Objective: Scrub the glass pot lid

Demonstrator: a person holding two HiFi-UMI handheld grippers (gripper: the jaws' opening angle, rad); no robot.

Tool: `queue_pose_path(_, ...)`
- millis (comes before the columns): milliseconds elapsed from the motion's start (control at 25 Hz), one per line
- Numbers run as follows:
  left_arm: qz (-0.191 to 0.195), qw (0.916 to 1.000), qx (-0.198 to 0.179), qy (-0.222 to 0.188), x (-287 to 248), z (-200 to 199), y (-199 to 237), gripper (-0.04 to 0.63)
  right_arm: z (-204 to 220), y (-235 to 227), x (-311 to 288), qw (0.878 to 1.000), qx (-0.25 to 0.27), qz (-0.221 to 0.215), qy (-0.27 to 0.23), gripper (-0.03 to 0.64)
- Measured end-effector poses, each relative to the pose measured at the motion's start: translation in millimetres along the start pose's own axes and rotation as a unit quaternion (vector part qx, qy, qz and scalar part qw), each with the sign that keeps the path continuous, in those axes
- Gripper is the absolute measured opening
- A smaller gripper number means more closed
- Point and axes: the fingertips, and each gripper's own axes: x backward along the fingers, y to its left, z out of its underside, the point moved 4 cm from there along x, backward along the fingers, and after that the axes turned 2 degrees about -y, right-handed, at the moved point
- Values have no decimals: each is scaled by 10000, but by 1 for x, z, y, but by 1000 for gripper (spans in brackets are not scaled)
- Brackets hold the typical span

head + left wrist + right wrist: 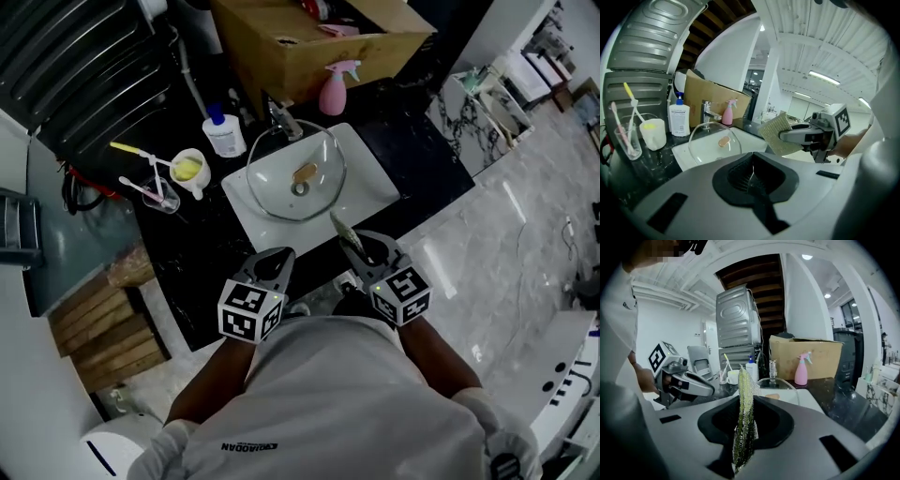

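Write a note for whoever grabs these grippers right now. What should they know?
The left gripper is empty, its jaws shut, held short of the sink.
The right gripper has its jaws shut on the scrub pad, which points toward the sink.
The glass lid lies in the white sink, knob facing up, with neither gripper touching it.
Done: the pad is in the jaws.
Left: bring the pad onto the lid and scrub, probably steadying the lid with the left gripper.

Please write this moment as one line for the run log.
left gripper: shut, empty | right gripper: shut on green mesh scouring pad | round glass pot lid: lying in white rectangular sink, untouched | scrubbing: not started
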Motion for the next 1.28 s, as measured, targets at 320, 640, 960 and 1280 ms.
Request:
queue_pose_path(320, -1197, 9915, 466, -179, -18, -14, 20, 15, -6, -61, -55, 9921, 939, -657, 502, 83)
queue_pose_path(640, -1963, 9748, 989, -373, -54, -23, 10, 15, 3, -112, -113, 9594, 2363, -1156, 1017, 83)
queue_pose_path(960, -2715, 9517, 1366, -429, -51, -11, -4, 15, 23, -129, -166, 9139, 3638, -1315, 1230, 83)
queue_pose_path(1280, -2645, 9463, 1817, -392, -37, -4, 9, 15, 50, -110, -191, 8966, 3970, -1256, 1508, 85)
